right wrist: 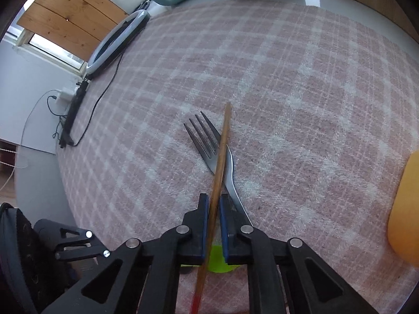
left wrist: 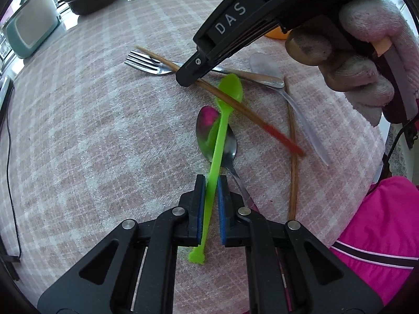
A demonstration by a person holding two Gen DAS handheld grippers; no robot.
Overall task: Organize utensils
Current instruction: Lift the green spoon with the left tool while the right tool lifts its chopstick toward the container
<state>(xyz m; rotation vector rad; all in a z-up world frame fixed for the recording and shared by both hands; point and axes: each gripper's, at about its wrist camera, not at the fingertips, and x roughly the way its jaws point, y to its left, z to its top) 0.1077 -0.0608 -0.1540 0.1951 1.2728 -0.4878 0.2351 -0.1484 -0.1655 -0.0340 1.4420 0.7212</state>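
With the left claw [left wrist: 210, 183] clenched on the bright green plastic spoon [left wrist: 222, 130], the right claw [right wrist: 214, 201] grips the red-tipped wooden chopstick [right wrist: 221, 154], which lies diagonally across that spoon and the steel fork [right wrist: 207, 141] on the desk [left wrist: 91, 130].

Lime-green spoon [left wrist: 218, 141]; pink-and-white plaid tablecloth [left wrist: 104, 130]; brown, red-tipped chopstick [left wrist: 251, 115]; magenta sleeve [left wrist: 387, 235]

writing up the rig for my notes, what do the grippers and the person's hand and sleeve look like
Both the left gripper and right gripper are black linkages with silver pivot pins and blue pads. The right one's body reads "DAS" in white. The right hand wears a pale pink knit glove; the sleeve is bright pink with dark piping.
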